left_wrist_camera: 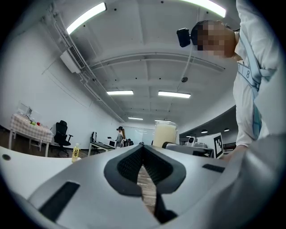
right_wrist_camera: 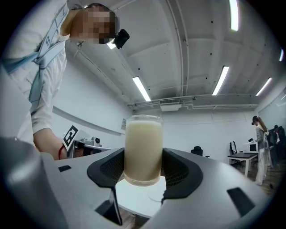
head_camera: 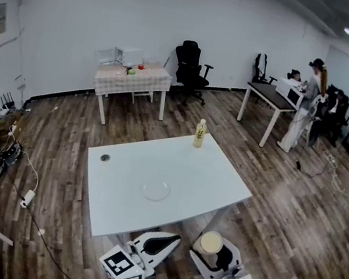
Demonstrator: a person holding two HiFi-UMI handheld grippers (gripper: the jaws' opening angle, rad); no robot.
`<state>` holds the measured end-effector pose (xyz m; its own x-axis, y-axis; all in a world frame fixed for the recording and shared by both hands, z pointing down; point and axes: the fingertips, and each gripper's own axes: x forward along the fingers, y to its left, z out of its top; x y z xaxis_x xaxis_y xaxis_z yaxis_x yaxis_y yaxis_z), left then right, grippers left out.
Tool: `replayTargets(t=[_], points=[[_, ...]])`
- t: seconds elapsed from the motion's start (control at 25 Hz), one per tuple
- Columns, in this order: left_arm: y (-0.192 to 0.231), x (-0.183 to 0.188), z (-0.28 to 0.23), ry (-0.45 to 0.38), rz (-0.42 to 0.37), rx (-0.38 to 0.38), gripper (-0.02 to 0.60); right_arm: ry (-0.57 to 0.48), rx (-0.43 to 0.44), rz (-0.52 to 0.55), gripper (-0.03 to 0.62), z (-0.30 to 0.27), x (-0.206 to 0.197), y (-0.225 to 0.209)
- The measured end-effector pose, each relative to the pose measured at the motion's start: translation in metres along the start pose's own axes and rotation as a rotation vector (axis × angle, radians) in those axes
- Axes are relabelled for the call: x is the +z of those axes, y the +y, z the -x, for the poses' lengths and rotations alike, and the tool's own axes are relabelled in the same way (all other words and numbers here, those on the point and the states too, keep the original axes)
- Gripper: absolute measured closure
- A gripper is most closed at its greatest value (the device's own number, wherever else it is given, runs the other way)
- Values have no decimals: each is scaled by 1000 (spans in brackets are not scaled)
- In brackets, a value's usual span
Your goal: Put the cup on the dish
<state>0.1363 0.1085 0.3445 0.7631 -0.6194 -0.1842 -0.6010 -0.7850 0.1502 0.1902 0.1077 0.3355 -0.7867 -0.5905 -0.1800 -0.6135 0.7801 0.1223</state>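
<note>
From the head view, the cup stood upright in the right gripper, off the near edge of the table and well short of the dish, with the left gripper just beside it. In the left gripper view, that gripper's jaws were pressed together on nothing; in the right gripper view, the jaws stood wide and clamped the cup low on its sides. It looked nearly full, so a tilt could slop it; carried in too low, it could clip the table edge.

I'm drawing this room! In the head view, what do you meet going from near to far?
Clear glass cup of creamy drink in the right claw → clear round dish → yellow drink bottle → black office chair.
</note>
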Motion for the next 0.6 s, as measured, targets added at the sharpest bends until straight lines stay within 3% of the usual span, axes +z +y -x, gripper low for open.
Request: replayTargets(t=[0.6], points=[[7,-5,-1,5,10,8,580,-21,6,-51,330,-1,3,-1]])
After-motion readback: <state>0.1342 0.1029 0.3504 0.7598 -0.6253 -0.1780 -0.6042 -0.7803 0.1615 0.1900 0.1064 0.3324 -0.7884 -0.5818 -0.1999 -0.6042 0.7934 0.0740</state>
